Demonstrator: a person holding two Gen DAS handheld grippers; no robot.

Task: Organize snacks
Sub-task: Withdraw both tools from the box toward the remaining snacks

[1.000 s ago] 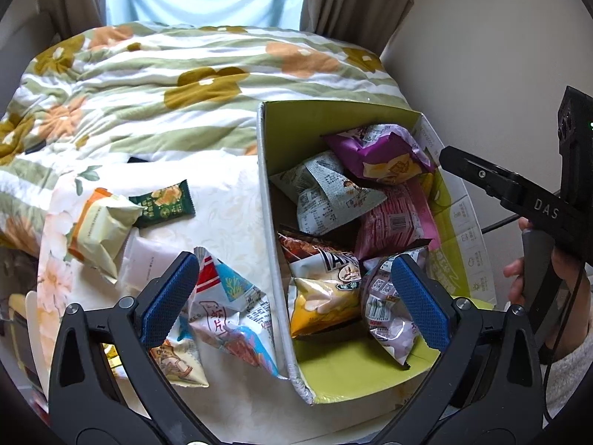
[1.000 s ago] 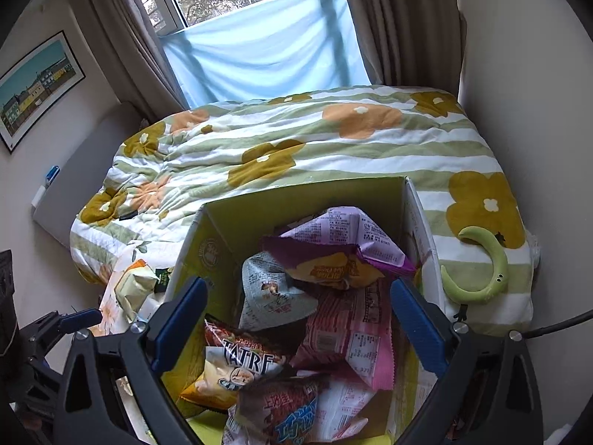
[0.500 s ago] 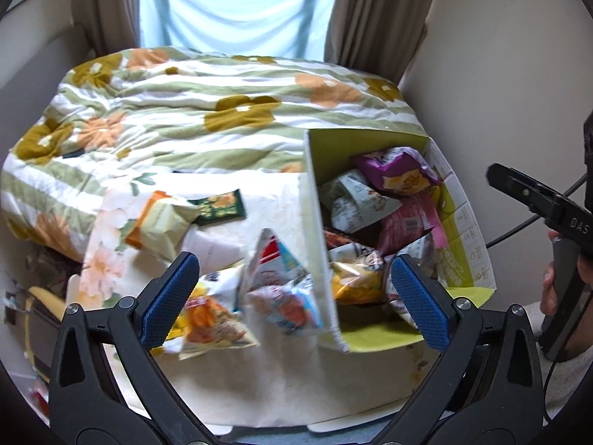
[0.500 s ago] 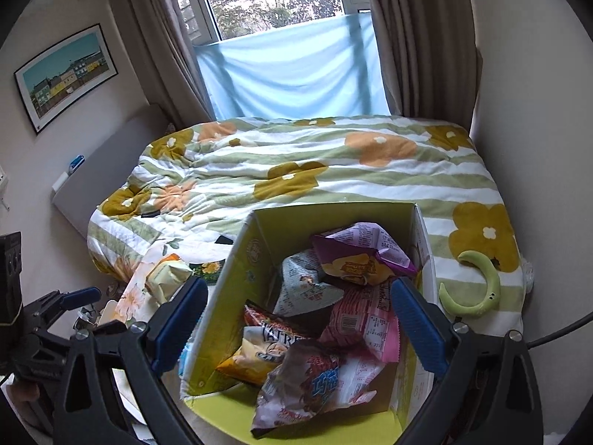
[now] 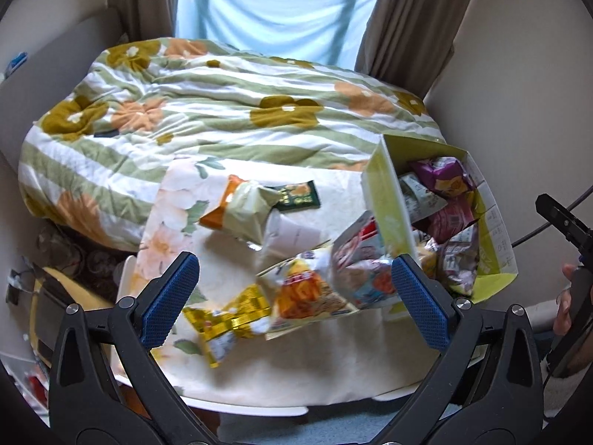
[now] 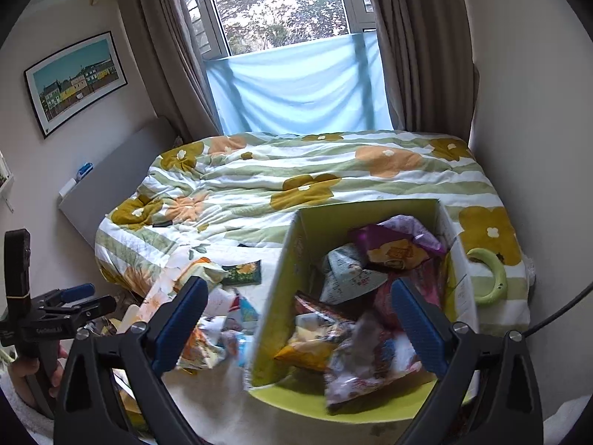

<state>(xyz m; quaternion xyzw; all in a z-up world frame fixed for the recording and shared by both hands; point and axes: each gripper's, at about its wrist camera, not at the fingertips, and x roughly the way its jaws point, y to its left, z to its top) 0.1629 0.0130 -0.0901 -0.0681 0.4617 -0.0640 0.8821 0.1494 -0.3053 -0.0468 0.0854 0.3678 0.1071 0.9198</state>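
A yellow-green cardboard box [image 5: 389,200] [image 6: 276,293] stands on a floral cloth and holds several snack bags, a purple one [image 6: 396,244] on top. Loose packets lie left of it: an orange and pale green bag [image 5: 241,207], a dark green packet [image 5: 298,194], a yellow packet [image 5: 226,319] and an orange chips bag [image 5: 307,296]. My left gripper [image 5: 296,300] hangs open above the loose packets, with nothing held. My right gripper [image 6: 296,322] is open over the box's left wall, also with nothing between its fingers.
A bed with a green-striped flower quilt [image 6: 296,174] fills the space behind. A green ring [image 6: 489,278] lies on the quilt right of the box. Walls stand close on the right, and a window with curtains [image 6: 296,85] is at the back.
Both grippers have pulled back and up from the box, so more of the bed and room shows. The left view has swung left toward the loose packets. Both stay open.
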